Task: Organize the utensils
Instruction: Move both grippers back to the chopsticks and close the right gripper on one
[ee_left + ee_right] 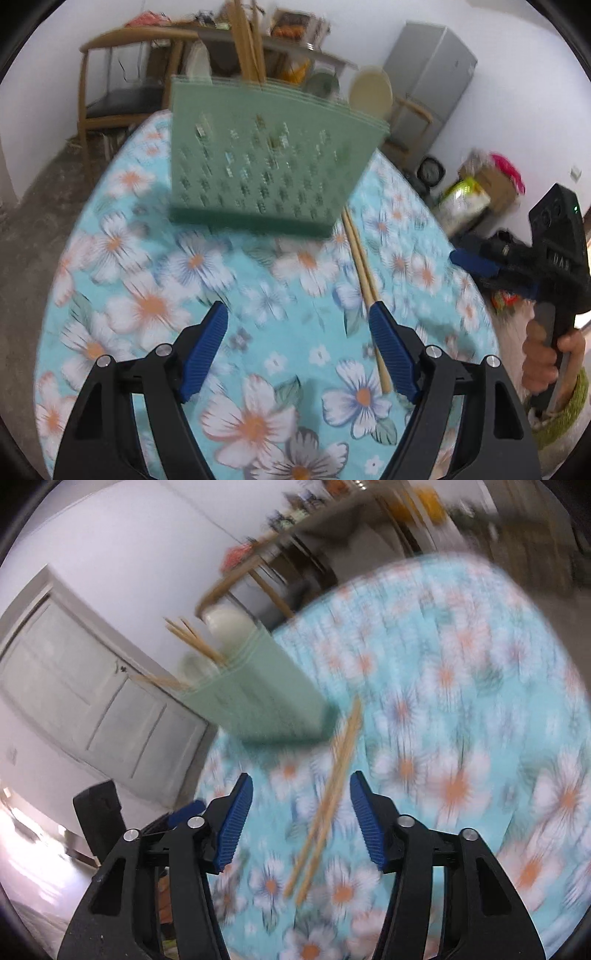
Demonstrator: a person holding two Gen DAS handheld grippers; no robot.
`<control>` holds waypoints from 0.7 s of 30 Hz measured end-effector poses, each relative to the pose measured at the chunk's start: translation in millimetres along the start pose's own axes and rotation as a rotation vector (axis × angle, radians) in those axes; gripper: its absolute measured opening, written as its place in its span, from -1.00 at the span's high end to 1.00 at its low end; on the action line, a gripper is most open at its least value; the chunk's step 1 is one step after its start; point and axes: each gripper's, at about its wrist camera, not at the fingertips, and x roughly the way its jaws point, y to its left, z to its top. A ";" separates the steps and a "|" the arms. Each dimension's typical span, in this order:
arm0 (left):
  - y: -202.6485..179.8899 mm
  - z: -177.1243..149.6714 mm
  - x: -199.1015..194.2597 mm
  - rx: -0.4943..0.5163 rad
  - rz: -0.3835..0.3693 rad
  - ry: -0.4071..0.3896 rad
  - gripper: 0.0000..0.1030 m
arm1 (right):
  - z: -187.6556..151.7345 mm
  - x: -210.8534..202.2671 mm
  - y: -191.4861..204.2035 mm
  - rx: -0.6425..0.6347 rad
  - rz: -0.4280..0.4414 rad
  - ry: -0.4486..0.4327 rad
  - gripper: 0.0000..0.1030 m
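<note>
A green perforated utensil holder [269,162] stands on the flowered tablecloth [155,280], with wooden chopsticks [245,51] and pale spoons [370,92] sticking out of its top. A loose pair of chopsticks [364,284] lies on the cloth just right of the holder. My left gripper [297,314] hangs open above the cloth, its right finger [391,343] over the near end of that pair. In the blurred right wrist view the holder [255,694] is at centre left and the loose pair [328,797] lies below my right gripper [301,786], whose jaws stand apart with nothing gripped.
A wooden chair [122,92] and a cluttered side table [291,40] stand beyond the table. A grey fridge [432,85] and boxes [480,184] are at the right. A hand [546,354] holds the right gripper [517,258] off the table's right edge. A white door [74,686] is at left.
</note>
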 end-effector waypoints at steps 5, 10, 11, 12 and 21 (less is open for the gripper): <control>-6.0 -14.2 21.3 0.003 0.009 0.076 -0.48 | -24.1 28.8 -26.1 0.170 0.078 0.090 0.25; -3.2 -21.7 31.6 -0.010 0.029 0.116 -0.48 | -28.1 46.8 -30.6 0.209 0.099 0.136 0.34; -2.4 -22.2 32.8 -0.013 0.031 0.119 -0.48 | -27.7 49.7 -30.6 0.210 0.104 0.140 0.35; -1.7 -22.2 33.2 -0.017 0.032 0.122 -0.48 | -26.9 53.4 -30.0 0.214 0.109 0.143 0.36; -0.2 -23.2 39.4 -0.027 0.035 0.136 -0.48 | -18.9 76.1 -37.7 0.255 0.139 0.149 0.63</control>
